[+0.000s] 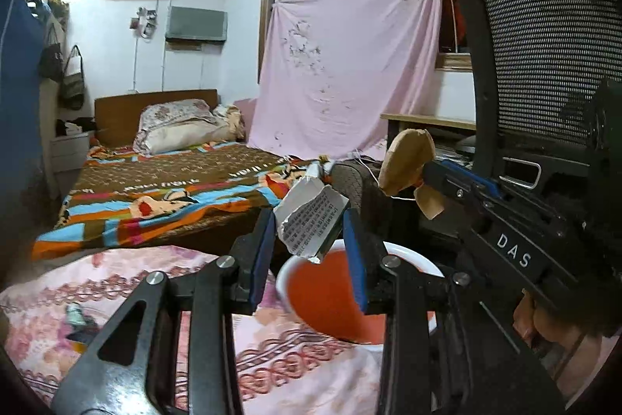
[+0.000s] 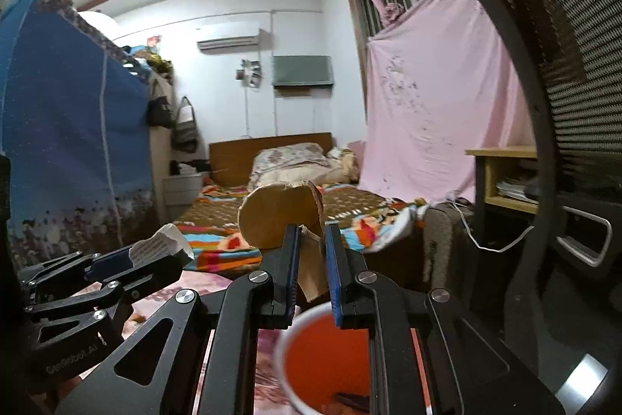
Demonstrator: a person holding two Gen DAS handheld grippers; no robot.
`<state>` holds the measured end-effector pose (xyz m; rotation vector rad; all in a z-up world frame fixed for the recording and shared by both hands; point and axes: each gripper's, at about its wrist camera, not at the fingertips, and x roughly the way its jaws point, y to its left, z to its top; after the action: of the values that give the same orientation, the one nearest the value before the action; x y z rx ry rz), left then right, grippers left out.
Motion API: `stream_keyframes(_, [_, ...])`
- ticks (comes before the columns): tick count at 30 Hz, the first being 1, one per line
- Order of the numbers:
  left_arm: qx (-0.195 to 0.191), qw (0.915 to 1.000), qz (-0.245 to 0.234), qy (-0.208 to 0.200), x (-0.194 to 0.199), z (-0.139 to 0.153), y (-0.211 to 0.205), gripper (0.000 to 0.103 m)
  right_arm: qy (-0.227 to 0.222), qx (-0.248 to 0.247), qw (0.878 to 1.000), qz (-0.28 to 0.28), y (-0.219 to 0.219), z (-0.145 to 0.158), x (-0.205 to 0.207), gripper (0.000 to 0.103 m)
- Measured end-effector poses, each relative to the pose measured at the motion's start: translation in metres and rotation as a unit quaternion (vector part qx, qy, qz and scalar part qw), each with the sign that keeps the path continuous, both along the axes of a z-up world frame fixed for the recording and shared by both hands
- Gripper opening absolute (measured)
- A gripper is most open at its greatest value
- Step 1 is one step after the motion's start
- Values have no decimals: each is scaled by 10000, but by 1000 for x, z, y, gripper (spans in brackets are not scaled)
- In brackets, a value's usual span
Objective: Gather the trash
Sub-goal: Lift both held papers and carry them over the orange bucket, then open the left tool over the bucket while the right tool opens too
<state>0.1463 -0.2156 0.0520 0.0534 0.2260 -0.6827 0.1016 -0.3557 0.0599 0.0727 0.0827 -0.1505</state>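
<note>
My left gripper (image 1: 311,220) is shut on a crumpled white printed paper (image 1: 311,220), held above the rim of a red bin with a white rim (image 1: 330,298). In the right wrist view the left gripper (image 2: 155,251) shows at the left with the same white paper (image 2: 159,244). My right gripper (image 2: 313,244) is shut on a torn piece of brown cardboard (image 2: 276,216), above the red bin (image 2: 326,360). From the left wrist view the right gripper (image 1: 427,177) comes in from the right with the brown cardboard (image 1: 404,162).
A black mesh office chair (image 1: 544,65) stands close on the right. A bed with a striped cover (image 1: 163,197) lies ahead, and a pink floral quilt (image 1: 116,298) lies under the grippers. A pink sheet (image 1: 350,65) hangs at the window. A wooden desk (image 2: 501,174) is at right.
</note>
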Motion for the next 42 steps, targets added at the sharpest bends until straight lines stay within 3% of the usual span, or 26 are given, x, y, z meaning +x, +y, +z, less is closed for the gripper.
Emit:
stream_keyframes(9, [267,9978,-157,587,11,-21,-35,20,536,317,9975,-347,-29,-28,0,12])
stream_keyframes(20, [562,9881,-292,1405,34,-44,-65,20,968,589,9925,-464,-50,-51,8,12])
stream_keyframes(34, [790,9780,-200,1920,50,-54,-83,22,1301,864,9870,-386,-65,-64,21,15])
stream_keyframes(42, [757,9749,-217,2084,53,-56,-84,33,1442,957,9840,-416,-71,-67,26,15])
